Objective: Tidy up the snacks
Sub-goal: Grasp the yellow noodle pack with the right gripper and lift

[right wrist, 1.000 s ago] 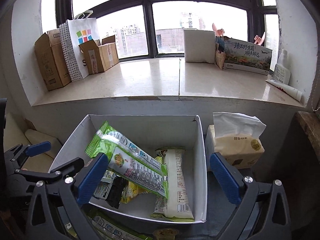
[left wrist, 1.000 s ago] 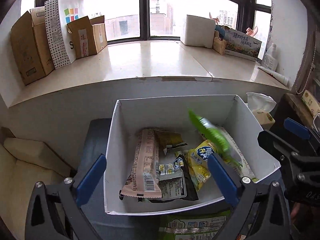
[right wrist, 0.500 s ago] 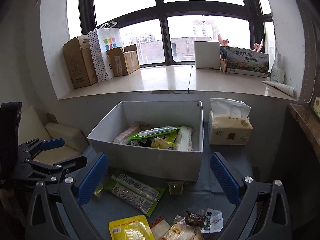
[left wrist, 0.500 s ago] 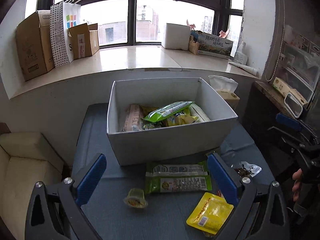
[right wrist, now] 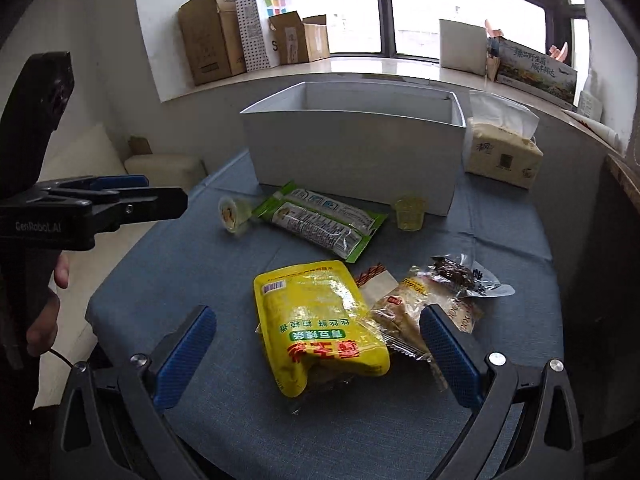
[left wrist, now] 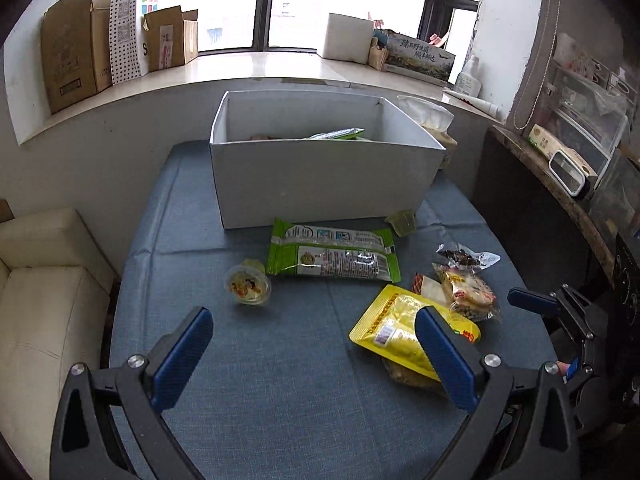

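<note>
Sorting is partly done: box at the far side of the table already holds some packets, with a green one visible over the rim in the left wrist view. Remaining on the cloth, left to right: jelly cup, lying tilted; green pack, flat, just in front of the box; second cup, upright, close to the box's front wall; yellow pouch; clear-wrapped snacks, touching the pouch's right edge. At least 5 items left to load, judging by this layout.

Left gripper: spread wide, empty, above bare cloth. Jelly cup ahead, just inside the line of the left finger. Yellow pouch partly hidden behind the right finger, not between the 2.

Right gripper: spread wide, empty. Yellow pouch lies between the fingers, nearer the centre, touching neither. Clear-wrapped snacks partly behind the right finger. Likely next pick: yellow pouch, by the right gripper.
</note>
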Demonstrator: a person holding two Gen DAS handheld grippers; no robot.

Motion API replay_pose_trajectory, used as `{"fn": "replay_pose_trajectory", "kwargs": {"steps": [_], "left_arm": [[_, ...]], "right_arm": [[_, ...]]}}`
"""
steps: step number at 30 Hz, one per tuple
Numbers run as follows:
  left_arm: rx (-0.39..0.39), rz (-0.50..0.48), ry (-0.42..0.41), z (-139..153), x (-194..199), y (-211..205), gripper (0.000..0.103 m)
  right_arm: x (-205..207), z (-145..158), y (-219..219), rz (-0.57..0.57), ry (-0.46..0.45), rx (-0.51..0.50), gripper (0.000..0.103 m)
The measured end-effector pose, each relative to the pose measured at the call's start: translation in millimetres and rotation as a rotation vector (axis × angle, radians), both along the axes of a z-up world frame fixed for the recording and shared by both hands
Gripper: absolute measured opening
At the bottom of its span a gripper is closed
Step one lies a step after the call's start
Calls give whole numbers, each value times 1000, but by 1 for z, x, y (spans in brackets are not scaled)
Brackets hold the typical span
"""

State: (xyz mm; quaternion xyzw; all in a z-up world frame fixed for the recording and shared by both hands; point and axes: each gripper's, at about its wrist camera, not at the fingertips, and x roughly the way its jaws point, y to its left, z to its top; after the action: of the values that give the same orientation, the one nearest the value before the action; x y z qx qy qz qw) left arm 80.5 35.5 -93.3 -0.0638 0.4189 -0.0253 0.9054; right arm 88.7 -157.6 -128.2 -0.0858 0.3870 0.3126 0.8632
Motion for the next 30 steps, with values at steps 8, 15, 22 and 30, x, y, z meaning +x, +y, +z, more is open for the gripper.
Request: {"fn": "replay_pose_trajectory", "kwargs": {"steps": [8, 15, 22, 30], "left_arm": [[3, 3, 14, -7, -5, 2, 103], [3, 7, 42, -16, -6, 4, 103], [0, 9, 48, -21, -9, 8, 103], [4, 23, 58, -23, -7, 11, 103]], "right_arm": [[12, -31, 40, 113, 25, -136, 103], [26, -56, 59, 128, 58, -239, 100], [18, -52, 50, 100, 62, -206, 67], [6, -32, 45, 105, 84, -89, 37]]}}
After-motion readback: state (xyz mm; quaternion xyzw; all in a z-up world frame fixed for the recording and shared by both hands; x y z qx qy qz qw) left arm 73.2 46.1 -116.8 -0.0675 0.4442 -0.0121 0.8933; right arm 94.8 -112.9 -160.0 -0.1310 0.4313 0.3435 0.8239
